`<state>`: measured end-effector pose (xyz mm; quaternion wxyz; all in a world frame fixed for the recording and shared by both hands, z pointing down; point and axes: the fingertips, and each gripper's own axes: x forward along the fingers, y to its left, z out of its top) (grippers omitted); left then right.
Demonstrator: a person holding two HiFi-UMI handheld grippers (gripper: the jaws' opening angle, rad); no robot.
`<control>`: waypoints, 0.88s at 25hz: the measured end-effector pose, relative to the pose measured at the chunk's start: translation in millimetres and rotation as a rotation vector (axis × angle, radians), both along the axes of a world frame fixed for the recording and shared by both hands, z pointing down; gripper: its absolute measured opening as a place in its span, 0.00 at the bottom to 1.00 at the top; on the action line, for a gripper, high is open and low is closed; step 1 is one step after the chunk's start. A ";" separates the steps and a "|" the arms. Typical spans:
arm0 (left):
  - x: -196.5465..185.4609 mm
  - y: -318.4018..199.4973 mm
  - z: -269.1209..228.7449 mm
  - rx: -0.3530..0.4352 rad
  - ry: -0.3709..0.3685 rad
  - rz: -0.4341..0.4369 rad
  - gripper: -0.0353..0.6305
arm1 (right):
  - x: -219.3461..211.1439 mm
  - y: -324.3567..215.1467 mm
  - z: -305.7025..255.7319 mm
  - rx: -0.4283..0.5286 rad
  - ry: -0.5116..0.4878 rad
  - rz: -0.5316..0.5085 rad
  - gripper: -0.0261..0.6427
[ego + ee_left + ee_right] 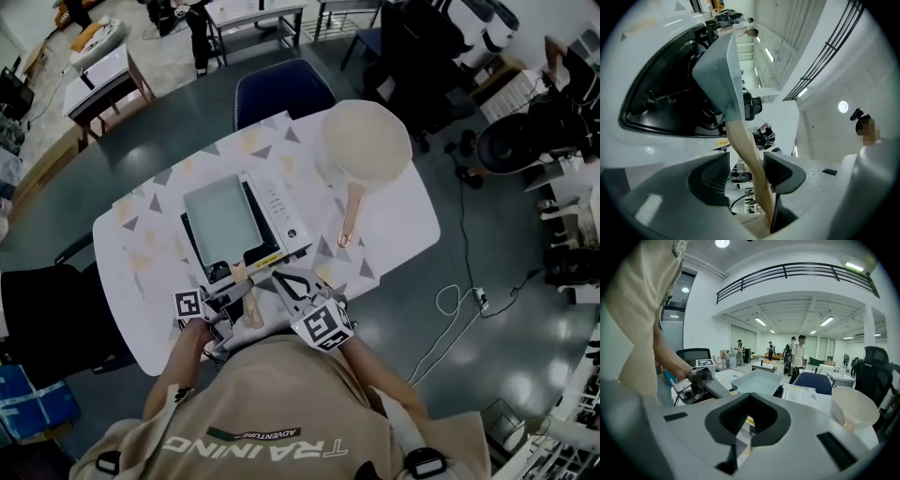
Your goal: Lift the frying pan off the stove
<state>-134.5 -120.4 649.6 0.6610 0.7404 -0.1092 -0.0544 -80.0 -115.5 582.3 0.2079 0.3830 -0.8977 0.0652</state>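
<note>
A square grey frying pan (pixel 220 220) sits on the white stove (pixel 277 211) on the cloth-covered table (pixel 394 230). Its wooden handle (pixel 249 302) points back toward me. My left gripper (pixel 231 284) is open, and the handle (pixel 749 157) runs between its pads, close to the right one, with a gap to the left one. The pan's grey handle bracket (pixel 719 70) rises just ahead. My right gripper (pixel 286 279) hovers beside the handle near the stove's front corner; its jaws (pixel 740 437) look shut with nothing in them. From there the pan (pixel 759 380) lies ahead.
A round beige pan (pixel 366 141) with a wooden handle lies on the table's far right, also in the right gripper view (pixel 855 411). A blue chair (pixel 281 89) stands behind the table. A white cable (pixel 459 309) trails on the floor. People (pixel 799 352) stand far off.
</note>
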 end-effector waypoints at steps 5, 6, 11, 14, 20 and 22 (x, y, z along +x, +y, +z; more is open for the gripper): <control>13.3 -11.0 -0.1 -0.011 0.053 0.030 0.37 | 4.1 5.4 1.5 -0.009 0.018 0.018 0.03; 15.8 -12.5 -0.2 -0.016 0.058 0.034 0.37 | 5.6 6.7 2.1 -0.013 0.021 0.022 0.03; 32.6 -18.7 -4.2 -0.019 0.100 0.061 0.37 | 12.3 8.6 7.1 -0.035 0.031 0.037 0.03; 39.6 -19.5 -2.7 -0.044 0.115 0.063 0.37 | 11.5 6.9 8.5 -0.038 0.033 0.035 0.03; 48.4 -21.7 -4.5 -0.041 0.137 0.083 0.37 | 10.7 -2.4 9.3 -0.030 0.029 0.024 0.03; 49.5 -21.0 -6.9 -0.042 0.152 0.086 0.36 | 11.4 -4.4 10.7 -0.032 0.027 0.020 0.03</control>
